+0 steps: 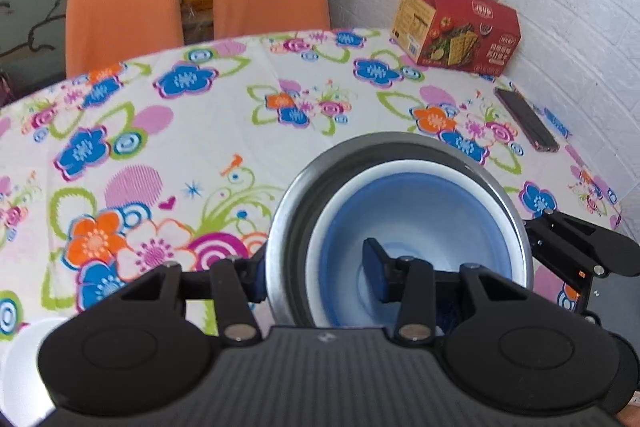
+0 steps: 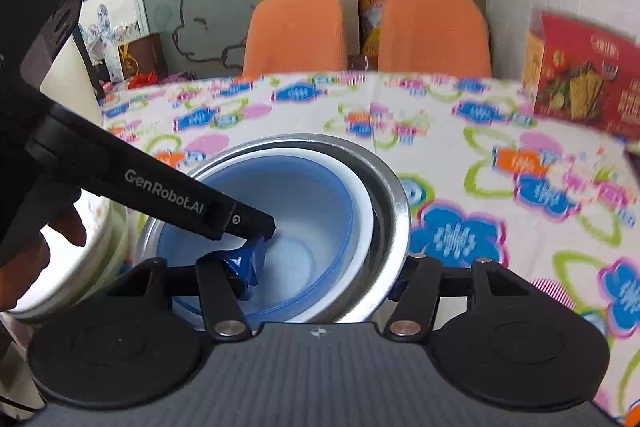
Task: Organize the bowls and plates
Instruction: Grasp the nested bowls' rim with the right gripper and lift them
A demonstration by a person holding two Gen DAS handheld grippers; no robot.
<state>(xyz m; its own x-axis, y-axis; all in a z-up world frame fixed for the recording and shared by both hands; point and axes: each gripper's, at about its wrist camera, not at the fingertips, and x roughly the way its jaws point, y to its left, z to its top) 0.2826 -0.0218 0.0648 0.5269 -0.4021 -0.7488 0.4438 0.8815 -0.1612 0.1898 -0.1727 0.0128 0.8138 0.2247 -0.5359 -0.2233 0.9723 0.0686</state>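
Left gripper (image 1: 318, 277) fingers pinching the near-left wall of the nested steel bowl (image 1: 296, 195) and blue bowl (image 1: 416, 211) over the floral desk (image 1: 160, 131), right gripper (image 2: 324, 279) fingers clamped across their opposite wall, red box (image 1: 460, 27) at the far right.

left hand-held gripper (image 1: 318, 267) clamps the near wall of a steel bowl (image 1: 296, 203) with a blue-and-white bowl (image 1: 420, 203) nested inside; floral desk (image 1: 160, 147) underneath; red cracker box (image 1: 460, 23) far right
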